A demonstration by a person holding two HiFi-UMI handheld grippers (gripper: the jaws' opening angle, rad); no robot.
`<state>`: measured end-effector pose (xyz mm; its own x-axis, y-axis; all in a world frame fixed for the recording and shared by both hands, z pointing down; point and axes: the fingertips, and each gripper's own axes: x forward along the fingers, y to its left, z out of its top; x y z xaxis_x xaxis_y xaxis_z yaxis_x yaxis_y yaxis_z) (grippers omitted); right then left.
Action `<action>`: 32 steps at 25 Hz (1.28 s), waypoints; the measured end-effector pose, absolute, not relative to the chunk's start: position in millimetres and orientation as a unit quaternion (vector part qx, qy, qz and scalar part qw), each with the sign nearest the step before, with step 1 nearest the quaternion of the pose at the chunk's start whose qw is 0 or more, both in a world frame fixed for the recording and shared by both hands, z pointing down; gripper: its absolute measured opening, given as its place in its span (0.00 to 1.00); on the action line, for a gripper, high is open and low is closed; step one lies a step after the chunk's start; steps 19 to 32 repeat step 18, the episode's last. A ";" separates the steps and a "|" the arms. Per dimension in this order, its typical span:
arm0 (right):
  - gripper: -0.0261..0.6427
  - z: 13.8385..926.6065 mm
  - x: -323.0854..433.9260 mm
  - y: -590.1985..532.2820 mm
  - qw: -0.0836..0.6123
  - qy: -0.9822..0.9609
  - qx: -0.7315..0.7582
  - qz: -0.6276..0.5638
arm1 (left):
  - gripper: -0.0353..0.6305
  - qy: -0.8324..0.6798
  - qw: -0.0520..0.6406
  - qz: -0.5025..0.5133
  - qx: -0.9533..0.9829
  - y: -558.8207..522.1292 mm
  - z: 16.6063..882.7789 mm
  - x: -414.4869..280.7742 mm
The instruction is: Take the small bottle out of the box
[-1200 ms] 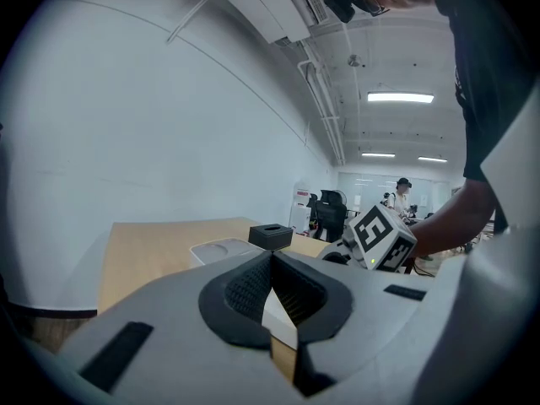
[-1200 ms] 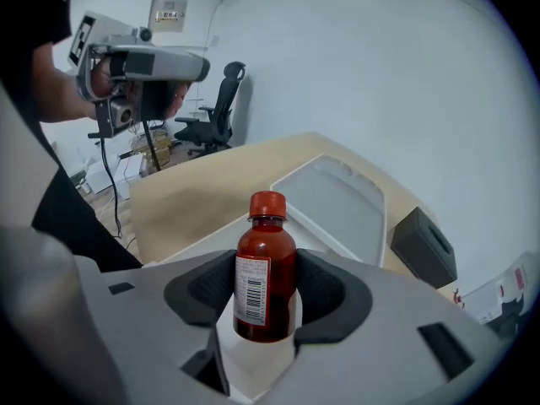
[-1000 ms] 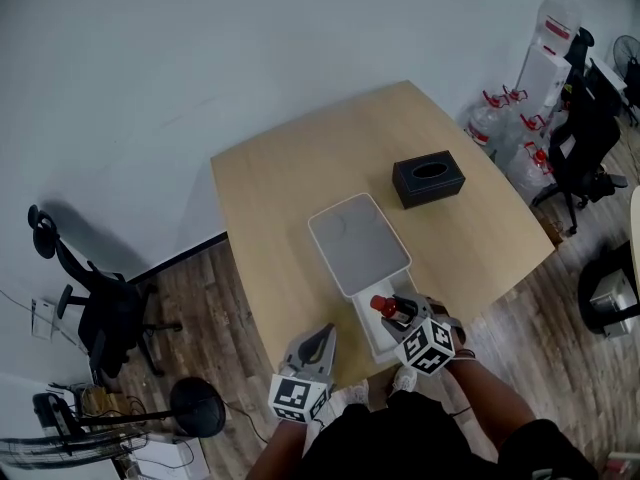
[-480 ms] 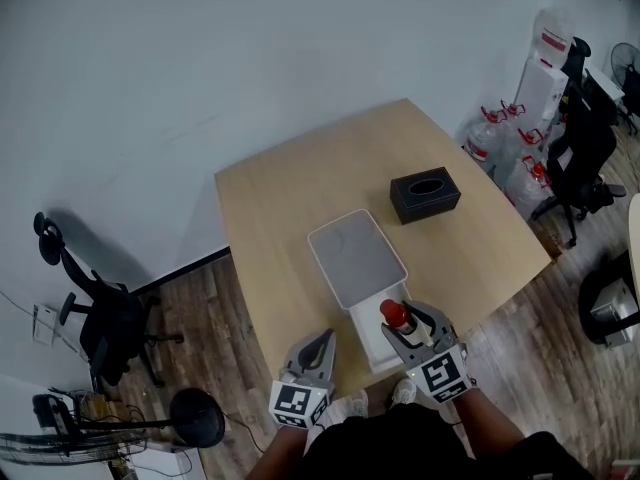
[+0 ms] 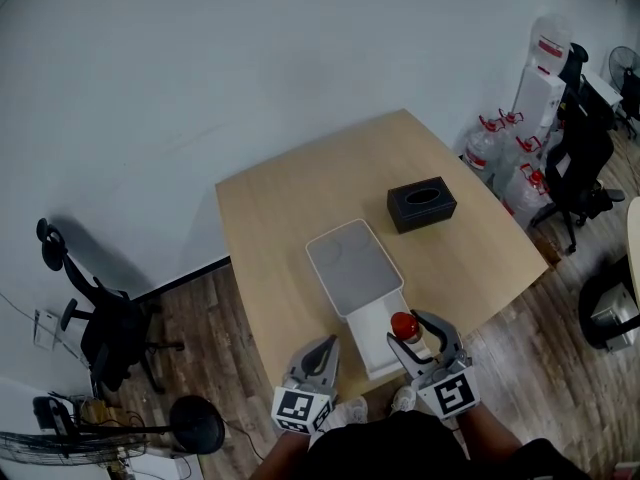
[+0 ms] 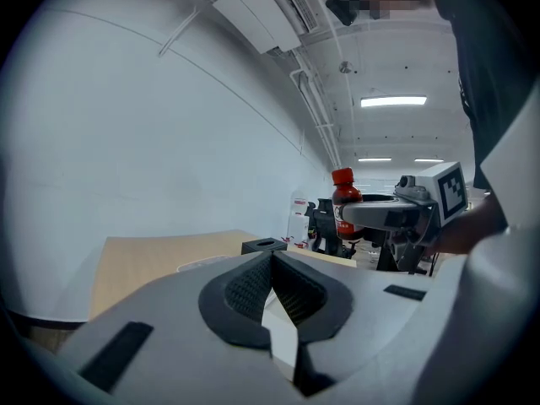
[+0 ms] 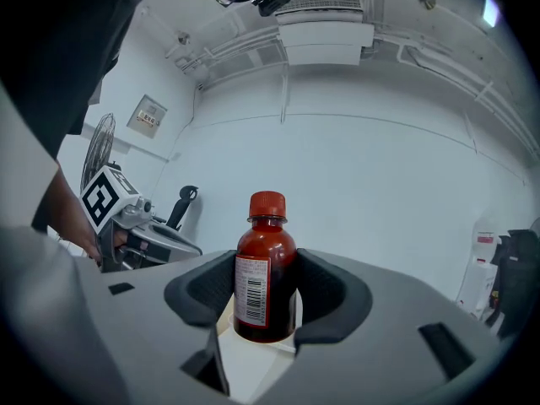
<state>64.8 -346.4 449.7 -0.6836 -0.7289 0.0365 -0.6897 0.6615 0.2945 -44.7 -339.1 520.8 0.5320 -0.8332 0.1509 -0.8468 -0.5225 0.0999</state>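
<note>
Table [image 5: 280,218] below; small bottle [image 7: 263,270] clamped between right gripper [image 5: 408,329] jaws.

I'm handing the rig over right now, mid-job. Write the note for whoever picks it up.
Right gripper: shut on the small dark-red bottle with a red cap, held upright in the air over the open white box at the table's near edge.
Left gripper: shut, empty, near-left of the box.
Done: bottle gripped and apparently lifted clear of the box.
Left: set it down on the light wooden table, probably beside the box, then release.
</note>
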 end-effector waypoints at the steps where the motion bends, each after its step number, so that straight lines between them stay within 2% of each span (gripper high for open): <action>1: 0.39 447.4 66.2 -345.6 0.070 -0.909 0.390 -0.132 | 0.08 -0.481 0.079 0.042 0.872 -338.6 520.3 -43.1; 7: 0.39 440.4 71.6 -341.8 0.058 -0.909 0.388 -0.141 | 0.08 -0.478 0.079 0.041 0.874 -334.4 519.2 -36.0; 11: 0.39 441.0 72.1 -341.5 0.075 -0.910 0.380 -0.148 | 0.08 -0.477 0.079 0.043 0.874 -333.6 518.3 -33.8; 18: 0.39 431.1 70.8 -343.3 0.029 -0.911 0.389 -0.135 | 0.08 -0.479 0.076 0.041 0.874 -333.6 516.1 -36.2; 32: 0.39 431.1 70.8 -343.3 0.029 -0.911 0.389 -0.135 | 0.08 -0.479 0.076 0.041 0.874 -333.6 516.1 -36.2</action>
